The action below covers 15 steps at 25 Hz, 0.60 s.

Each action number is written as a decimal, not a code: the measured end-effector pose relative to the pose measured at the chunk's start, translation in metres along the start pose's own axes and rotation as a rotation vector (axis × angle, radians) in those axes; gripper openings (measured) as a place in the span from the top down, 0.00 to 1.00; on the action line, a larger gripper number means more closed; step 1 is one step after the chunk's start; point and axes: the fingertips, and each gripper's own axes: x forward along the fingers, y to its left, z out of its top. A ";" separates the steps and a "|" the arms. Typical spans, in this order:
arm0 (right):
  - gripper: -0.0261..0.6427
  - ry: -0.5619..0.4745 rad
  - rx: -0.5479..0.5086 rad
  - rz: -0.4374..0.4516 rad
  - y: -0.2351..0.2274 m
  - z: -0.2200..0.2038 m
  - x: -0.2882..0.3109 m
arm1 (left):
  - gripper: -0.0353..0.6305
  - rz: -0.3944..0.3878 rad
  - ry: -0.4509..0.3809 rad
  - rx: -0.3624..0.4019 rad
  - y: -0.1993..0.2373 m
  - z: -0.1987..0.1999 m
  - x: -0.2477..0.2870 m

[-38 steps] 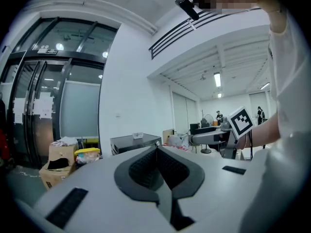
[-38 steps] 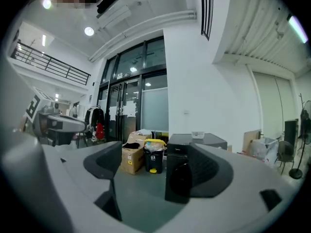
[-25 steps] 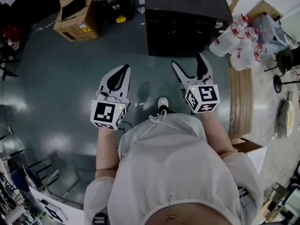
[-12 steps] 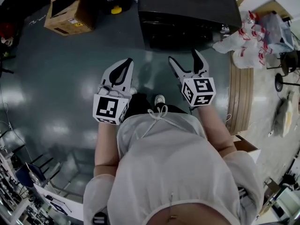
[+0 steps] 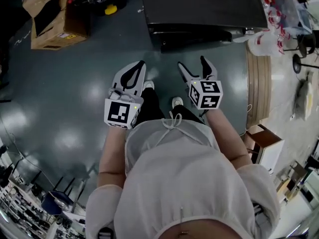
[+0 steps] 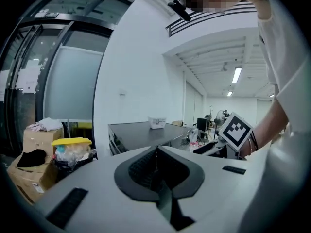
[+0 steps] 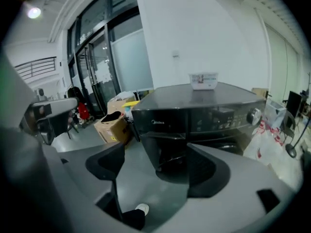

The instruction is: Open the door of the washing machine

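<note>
The black washing machine stands at the top of the head view, its dark front facing me. In the right gripper view it fills the middle, with its door shut and a dial on the panel. My right gripper points at that front, short of it; its jaws are wide and closing, with nothing between them. My left gripper hangs beside it on the left, shut and holding nothing. In the left gripper view the machine's top lies ahead.
A white box sits on the machine's top. An open cardboard box and a black bin stand to its left. Plastic bags and a wooden pallet lie to its right. A small carton is near my right elbow.
I have stepped toward the washing machine, which now sits closer and larger. Both grippers have come forward and lower with me. Nothing was taken hold of.
</note>
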 end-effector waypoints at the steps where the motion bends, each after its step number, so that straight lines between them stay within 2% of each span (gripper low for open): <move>1: 0.38 0.022 0.034 -0.025 0.001 -0.010 0.014 | 0.91 -0.016 0.019 -0.002 0.010 -0.013 0.005; 4: 0.38 0.094 0.139 -0.102 0.002 -0.045 0.052 | 0.91 -0.082 0.095 -0.019 0.034 -0.051 0.018; 8: 0.38 0.172 0.254 -0.171 -0.007 -0.082 0.102 | 0.91 -0.140 0.126 -0.022 0.058 -0.084 0.042; 15: 0.40 0.266 0.339 -0.342 -0.028 -0.133 0.166 | 0.91 -0.181 0.163 -0.062 0.095 -0.134 0.072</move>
